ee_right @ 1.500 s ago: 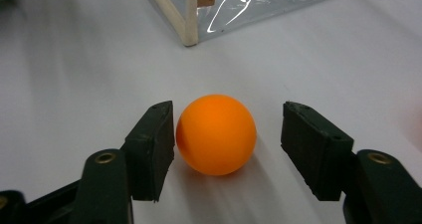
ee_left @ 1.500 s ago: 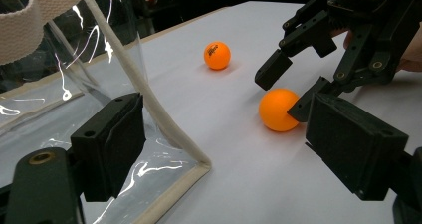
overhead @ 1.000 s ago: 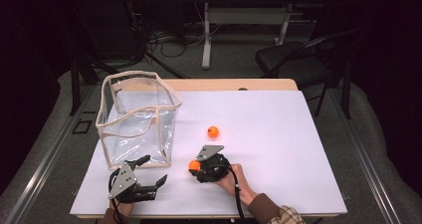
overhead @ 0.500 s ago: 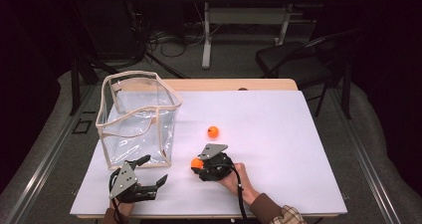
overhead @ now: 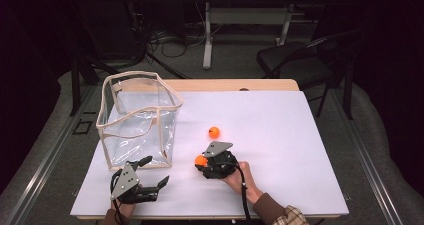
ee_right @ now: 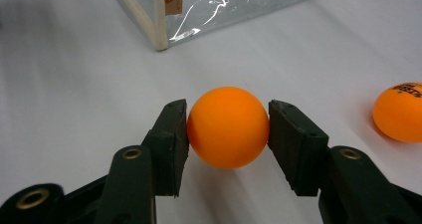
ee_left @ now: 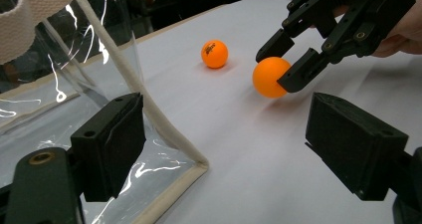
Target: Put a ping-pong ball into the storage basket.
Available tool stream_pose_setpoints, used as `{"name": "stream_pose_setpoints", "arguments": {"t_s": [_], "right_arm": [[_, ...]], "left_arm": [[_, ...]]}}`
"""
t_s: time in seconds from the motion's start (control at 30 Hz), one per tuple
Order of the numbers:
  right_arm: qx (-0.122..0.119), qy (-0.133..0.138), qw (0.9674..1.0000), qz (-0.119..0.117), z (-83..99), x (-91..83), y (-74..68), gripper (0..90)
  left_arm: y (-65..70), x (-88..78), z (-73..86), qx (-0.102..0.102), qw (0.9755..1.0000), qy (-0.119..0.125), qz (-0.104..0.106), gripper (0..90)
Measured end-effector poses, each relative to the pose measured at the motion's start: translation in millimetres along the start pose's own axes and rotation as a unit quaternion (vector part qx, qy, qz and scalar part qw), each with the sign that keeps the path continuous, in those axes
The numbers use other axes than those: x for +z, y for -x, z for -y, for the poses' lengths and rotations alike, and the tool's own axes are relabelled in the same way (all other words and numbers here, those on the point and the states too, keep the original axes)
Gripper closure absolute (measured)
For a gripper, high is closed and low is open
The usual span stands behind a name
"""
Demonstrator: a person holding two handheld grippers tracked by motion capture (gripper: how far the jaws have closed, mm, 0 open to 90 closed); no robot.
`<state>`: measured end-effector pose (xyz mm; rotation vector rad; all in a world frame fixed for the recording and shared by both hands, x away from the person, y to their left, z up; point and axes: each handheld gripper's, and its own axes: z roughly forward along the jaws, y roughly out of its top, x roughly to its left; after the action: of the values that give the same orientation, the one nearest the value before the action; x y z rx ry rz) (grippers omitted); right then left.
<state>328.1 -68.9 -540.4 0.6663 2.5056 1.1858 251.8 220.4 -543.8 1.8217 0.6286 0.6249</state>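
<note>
Firmly between right gripper (ee_right: 228, 129) pads: orange ball (ee_right: 228, 127)

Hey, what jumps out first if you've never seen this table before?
An orange ping-pong ball pinched in the right tool, low over the white table. A second orange ball lies loose just beyond it, and a clear bag stands open to the left.

White-covered table (overhead: 280, 135): clear plastic bag (overhead: 137, 120) standing at left, printed orange ball (overhead: 214, 132) mid-table.
</note>
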Motion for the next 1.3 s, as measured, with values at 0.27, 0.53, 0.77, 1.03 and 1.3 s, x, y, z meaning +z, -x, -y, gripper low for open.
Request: {"name": "stream_pose_setpoints", "arguments": {"t_s": [0.27, 0.53, 0.77, 1.03, 1.3], "right_arm": [[0.002, 0.003, 1.0000, 0.006, -0.3, -2.3, 3.9, 50.5], [0.002, 0.005, 1.0000, 0.008, -1.5, -5.2, 6.5, 50.5], [0.008, 0.010, 0.9998, 0.016, -3.1, -9.2, 11.6, 50.5], [0.011, 0.018, 0.9995, 0.025, -4.5, -12.3, 17.1, 50.4], [0.018, 0.029, 0.9987, 0.036, -5.4, -19.0, 26.1, 50.5]], "left_arm": [[-0.3, -0.3, 0.2, -0.001, 1.0000, -0.001, 0.000, 15.8], [-0.2, -0.6, 0.1, 0.000, 1.0000, 0.000, 0.000, 15.8], [-0.1, -0.6, 0.0, 0.000, 1.0000, 0.001, 0.001, 15.8], [-0.3, -0.4, 0.2, -0.001, 1.0000, -0.001, 0.001, 15.8], [-0.6, -0.3, 0.4, -0.001, 1.0000, 0.000, 0.000, 15.8]]}}
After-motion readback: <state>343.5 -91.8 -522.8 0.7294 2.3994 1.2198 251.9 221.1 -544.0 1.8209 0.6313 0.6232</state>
